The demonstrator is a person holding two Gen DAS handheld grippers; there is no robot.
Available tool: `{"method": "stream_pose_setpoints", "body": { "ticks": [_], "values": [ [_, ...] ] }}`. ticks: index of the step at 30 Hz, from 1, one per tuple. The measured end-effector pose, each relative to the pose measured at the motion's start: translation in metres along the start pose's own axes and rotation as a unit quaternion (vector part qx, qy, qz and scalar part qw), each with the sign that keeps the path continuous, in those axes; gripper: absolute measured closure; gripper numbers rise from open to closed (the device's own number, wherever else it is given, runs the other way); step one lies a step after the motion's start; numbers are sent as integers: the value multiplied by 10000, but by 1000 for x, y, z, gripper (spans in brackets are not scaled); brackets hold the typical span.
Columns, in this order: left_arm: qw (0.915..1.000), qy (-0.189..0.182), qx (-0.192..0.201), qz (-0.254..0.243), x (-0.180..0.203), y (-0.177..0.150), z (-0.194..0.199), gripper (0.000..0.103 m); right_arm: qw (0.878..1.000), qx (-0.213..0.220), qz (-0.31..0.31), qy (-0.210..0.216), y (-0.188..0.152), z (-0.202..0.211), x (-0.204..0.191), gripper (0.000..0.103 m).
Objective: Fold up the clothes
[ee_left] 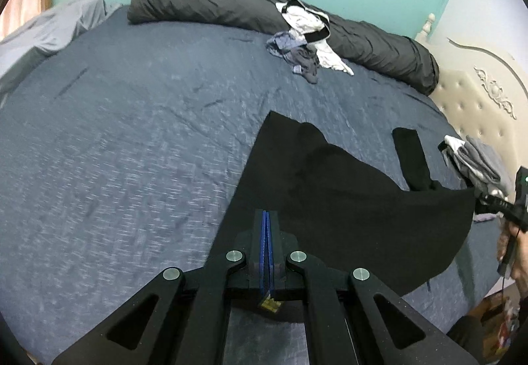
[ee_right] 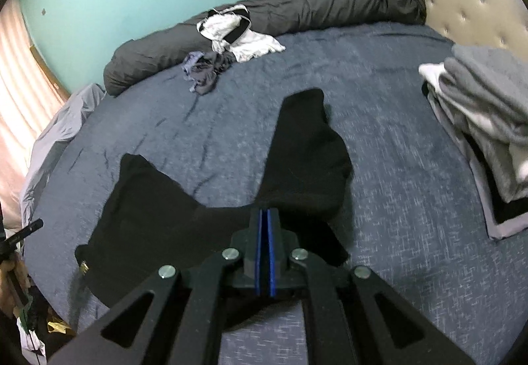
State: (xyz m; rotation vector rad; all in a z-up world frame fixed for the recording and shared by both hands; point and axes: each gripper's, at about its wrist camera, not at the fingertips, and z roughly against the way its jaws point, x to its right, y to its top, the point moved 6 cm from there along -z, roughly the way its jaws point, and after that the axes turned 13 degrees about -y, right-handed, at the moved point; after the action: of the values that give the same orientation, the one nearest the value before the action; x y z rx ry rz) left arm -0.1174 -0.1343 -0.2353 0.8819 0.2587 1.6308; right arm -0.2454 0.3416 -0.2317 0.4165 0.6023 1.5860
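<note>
We saw the black garment (ee_left: 346,200) spread on the blue bed sheet (ee_left: 132,150), filling the lower middle of both wrist views. The left hand-held gripper (ee_left: 266,216) had its blue pads pressed together on the garment's near edge, and the right hand-held gripper (ee_right: 264,215) was likewise clamped narrow on the black cloth. A folded grey and white stack (ee_right: 488,121) sat at the right of the frame, a loose pile of clothes (ee_right: 227,42) lay near the dark rolled duvet (ee_right: 330,9) at the top.
</note>
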Motion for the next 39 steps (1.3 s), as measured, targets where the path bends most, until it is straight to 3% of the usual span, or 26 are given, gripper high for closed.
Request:
{"method": "stream_pose_setpoints", "body": {
  "ticks": [2, 4, 7, 11, 16, 20, 21, 26, 35, 39],
  "values": [
    [9999, -20, -98, 7, 0, 1, -14, 102, 10000, -65, -55, -1, -5, -8, 6, 97],
    [9998, -11, -205, -43, 2, 3, -29, 102, 9998, -109, -120, -94, -8, -17, 14, 83],
    [9995, -16, -314, -85, 1, 8, -49, 102, 9994, -182, -214, -181, -11, -30, 26, 75],
    [9991, -9, -399, -122, -1, 19, -72, 98, 9984, -210, -211, -485, -12, -43, 41, 73],
    [9984, -32, -527, -183, -2, 36, -100, 84, 9976, -179, -280, -605, -12, -56, 52, 73],
    [9983, 22, -577, -120, -10, 53, -124, 58, 9978, -103, -404, -523, -7, -59, 52, 73],
    [9982, 32, -589, -98, -13, 57, -130, 56, 9979, -87, -402, -492, -6, -60, 50, 73],
    [9975, 54, -704, -27, -23, 77, -163, 51, 9990, -26, -329, -306, 4, -65, 38, 66],
    [9973, -148, -657, 277, -33, 107, -209, 49, 9997, -62, -214, -76, 12, -82, 22, 65],
    [9974, -123, -681, 190, -33, 116, -225, 49, 9997, -107, -227, -77, 13, -91, 24, 63]
  ]
}}
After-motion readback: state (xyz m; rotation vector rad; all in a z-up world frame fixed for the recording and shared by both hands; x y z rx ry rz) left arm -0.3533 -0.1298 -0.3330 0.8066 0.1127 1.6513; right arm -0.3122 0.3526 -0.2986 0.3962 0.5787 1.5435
